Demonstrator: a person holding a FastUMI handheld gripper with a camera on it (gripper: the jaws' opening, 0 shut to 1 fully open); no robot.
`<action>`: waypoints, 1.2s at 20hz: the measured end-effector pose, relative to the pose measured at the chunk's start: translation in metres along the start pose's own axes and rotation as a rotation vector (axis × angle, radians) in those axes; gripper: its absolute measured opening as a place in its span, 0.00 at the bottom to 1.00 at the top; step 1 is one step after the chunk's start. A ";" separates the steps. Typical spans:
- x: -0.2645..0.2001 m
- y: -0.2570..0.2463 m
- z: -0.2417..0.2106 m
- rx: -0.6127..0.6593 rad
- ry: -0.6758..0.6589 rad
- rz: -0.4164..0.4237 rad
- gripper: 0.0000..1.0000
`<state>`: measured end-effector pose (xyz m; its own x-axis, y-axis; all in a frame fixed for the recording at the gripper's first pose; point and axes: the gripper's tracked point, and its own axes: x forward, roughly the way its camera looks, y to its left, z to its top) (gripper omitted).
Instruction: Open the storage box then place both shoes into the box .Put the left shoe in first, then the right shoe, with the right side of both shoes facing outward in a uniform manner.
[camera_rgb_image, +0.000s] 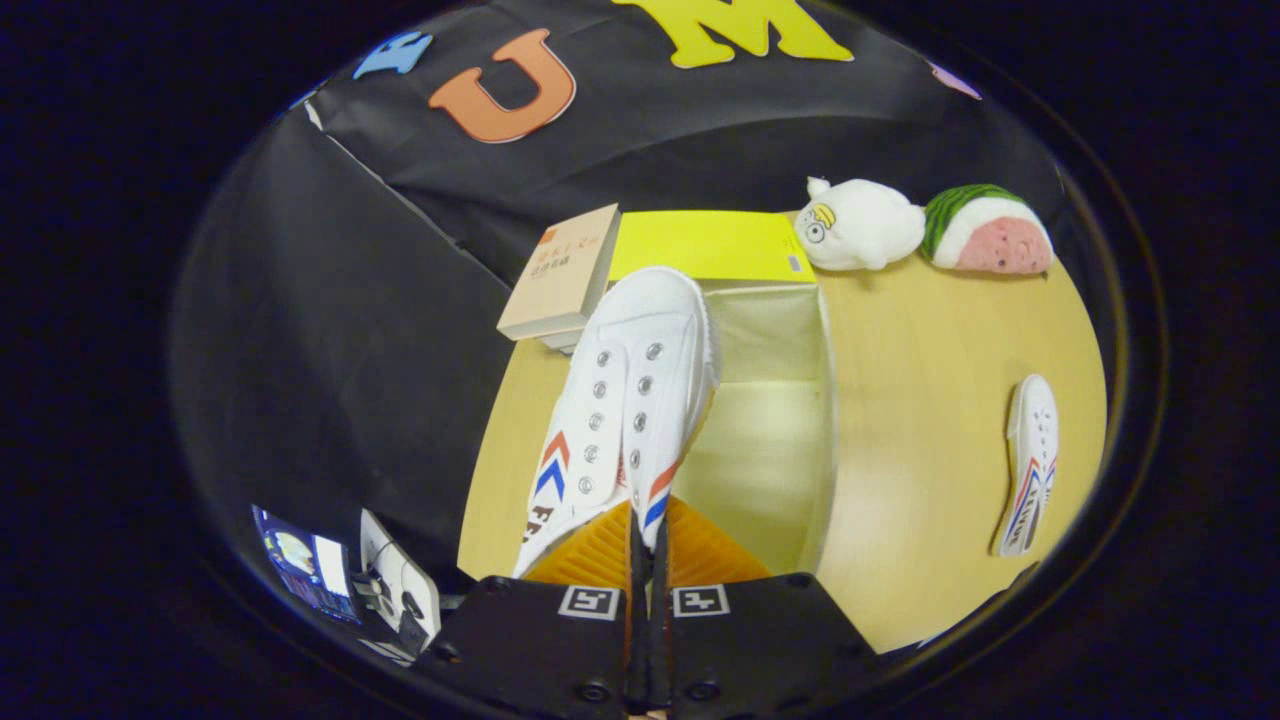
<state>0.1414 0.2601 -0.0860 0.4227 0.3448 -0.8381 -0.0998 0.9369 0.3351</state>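
My gripper (646, 545) is shut on a white canvas shoe (625, 400) with red and blue chevrons, pinching its rear edge between both fingers. The shoe hangs toe-forward over the left part of the open storage box (825, 400), a pale box whose yellow lid (705, 245) stands open at its far side. The box's inside shows bare to the right of the shoe. A second white shoe (1030, 465) with the same chevrons lies on its side on the wooden table, well to the right of the box.
A tan book (560, 275) stands at the box's far left corner. A white plush toy (860, 225) and a watermelon-slice plush (985, 232) sit at the table's back right. Bare wooden tabletop (930, 400) lies between the box and the second shoe.
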 end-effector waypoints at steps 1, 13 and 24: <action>0.013 -0.001 0.000 -0.004 0.003 -0.020 0.06; 0.091 -0.011 -0.011 0.014 0.102 -0.113 0.15; -0.011 -0.039 0.005 -0.137 0.026 -0.245 0.91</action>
<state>0.1448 0.2194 -0.0876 0.4263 0.1070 -0.8982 -0.1195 0.9909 0.0613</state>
